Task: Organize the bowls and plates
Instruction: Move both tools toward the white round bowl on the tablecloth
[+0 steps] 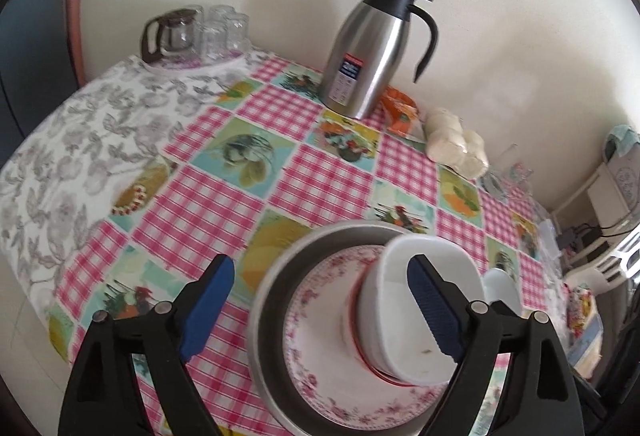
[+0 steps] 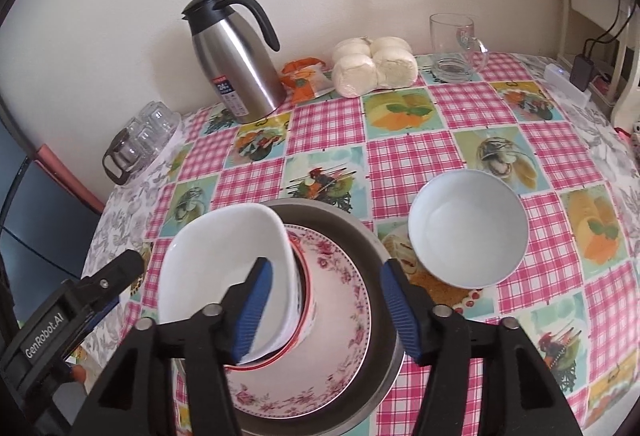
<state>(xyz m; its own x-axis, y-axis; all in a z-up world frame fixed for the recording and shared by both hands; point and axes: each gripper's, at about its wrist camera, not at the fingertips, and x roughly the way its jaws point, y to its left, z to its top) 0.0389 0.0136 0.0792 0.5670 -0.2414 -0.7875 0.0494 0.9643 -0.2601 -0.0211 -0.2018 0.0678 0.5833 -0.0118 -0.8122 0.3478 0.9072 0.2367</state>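
Observation:
A round metal pan (image 1: 266, 300) (image 2: 374, 248) on the checked tablecloth holds a floral plate (image 1: 320, 368) (image 2: 340, 320). A red-rimmed bowl (image 2: 306, 300) stands on the plate. A white squarish bowl (image 1: 390, 336) (image 2: 208, 260) sits tilted on top of it. My left gripper (image 1: 322, 302) is open, one finger over the white bowl's inside and the other over the cloth. My right gripper (image 2: 326, 306) is open too, its left finger inside the white bowl and its right finger by the pan's rim. A pale round bowl (image 2: 468, 228) (image 1: 500, 284) rests on the cloth right of the pan.
A steel thermos jug (image 1: 364, 64) (image 2: 236, 56) stands by the wall. A glass teapot with several glasses (image 1: 192, 32) (image 2: 136, 144) is at the far left. An orange packet (image 2: 304, 76), bagged buns (image 2: 372, 66) and a glass mug (image 2: 456, 44) line the back.

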